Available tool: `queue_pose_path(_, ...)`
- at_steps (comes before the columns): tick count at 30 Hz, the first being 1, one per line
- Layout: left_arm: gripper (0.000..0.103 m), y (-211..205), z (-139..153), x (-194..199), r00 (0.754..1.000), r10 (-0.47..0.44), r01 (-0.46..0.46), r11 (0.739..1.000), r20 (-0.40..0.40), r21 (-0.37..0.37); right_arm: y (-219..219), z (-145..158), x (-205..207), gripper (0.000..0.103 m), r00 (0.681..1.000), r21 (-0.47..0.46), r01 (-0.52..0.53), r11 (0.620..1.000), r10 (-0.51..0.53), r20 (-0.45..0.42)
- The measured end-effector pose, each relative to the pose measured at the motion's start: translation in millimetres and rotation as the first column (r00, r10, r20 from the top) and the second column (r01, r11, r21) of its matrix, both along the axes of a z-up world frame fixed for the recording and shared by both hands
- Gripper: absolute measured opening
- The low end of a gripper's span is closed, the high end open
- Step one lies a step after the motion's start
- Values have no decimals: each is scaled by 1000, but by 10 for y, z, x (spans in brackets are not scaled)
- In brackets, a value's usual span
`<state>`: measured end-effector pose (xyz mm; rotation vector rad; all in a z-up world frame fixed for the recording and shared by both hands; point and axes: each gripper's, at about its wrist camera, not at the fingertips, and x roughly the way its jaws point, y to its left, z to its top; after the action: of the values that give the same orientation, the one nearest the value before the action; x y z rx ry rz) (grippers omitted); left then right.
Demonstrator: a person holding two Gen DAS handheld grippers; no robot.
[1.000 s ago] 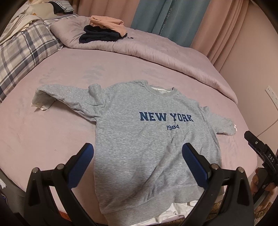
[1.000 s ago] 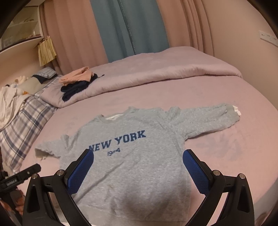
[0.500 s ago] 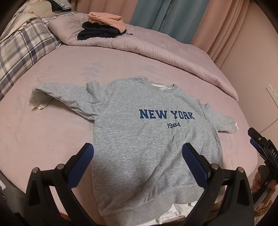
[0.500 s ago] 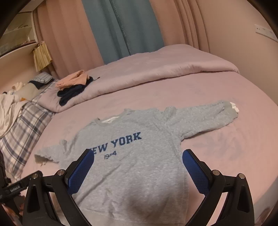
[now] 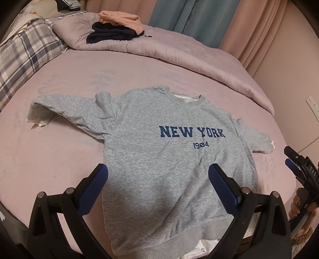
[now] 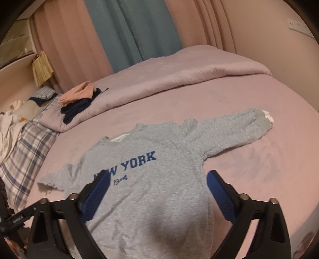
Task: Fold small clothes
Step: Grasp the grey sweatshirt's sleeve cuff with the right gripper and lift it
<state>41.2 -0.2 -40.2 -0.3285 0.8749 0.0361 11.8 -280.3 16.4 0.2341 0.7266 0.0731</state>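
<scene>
While our left gripper (image 5: 157,175) and right gripper (image 6: 157,181) hover spread wide, the grey "NEW YORK" sweatshirt (image 5: 165,151) lies flat on the pink bed (image 5: 59,151).

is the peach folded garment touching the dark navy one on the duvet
Touching. In the left wrist view the peach garment lies directly on the navy garment, overlapping with no gap.

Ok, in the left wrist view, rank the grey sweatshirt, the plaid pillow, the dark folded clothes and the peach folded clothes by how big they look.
1. grey sweatshirt, largest by far, though nearest the camera.
2. plaid pillow, partly cut off by the frame edge.
3. dark folded clothes and peach folded clothes: they look alike, and the peach pile overlaps the dark one, so no ranking.
</scene>
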Motion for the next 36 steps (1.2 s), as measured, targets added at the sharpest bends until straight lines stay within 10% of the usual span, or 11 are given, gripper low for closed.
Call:
queue_pose_path(10, 97, -27, -156, 197, 999, 13, -14, 1000, -43, -13, -1124, -304, 434, 78, 976, 188, 205, 961, -186, -113)
queue_pose_path(22, 95, -34, -276, 360, 995, 49, -50, 999, -90, -17, -2525, -965, 1302, 62, 825, 239, 545, 804, -462, -326)
queue_pose_path(28, 94, 56, -299, 342, 993, 76, -78, 997, -94, -27, -2560, -957, 1423, 25, 817, 277, 565, 777, -480, -319)
queue_pose_path(36, 94, 246, -247, 243, 990, 122, -125, 991, -71, -38, -2296, -219, 1355, 20, 852, 152, 523, 839, -516, -86)
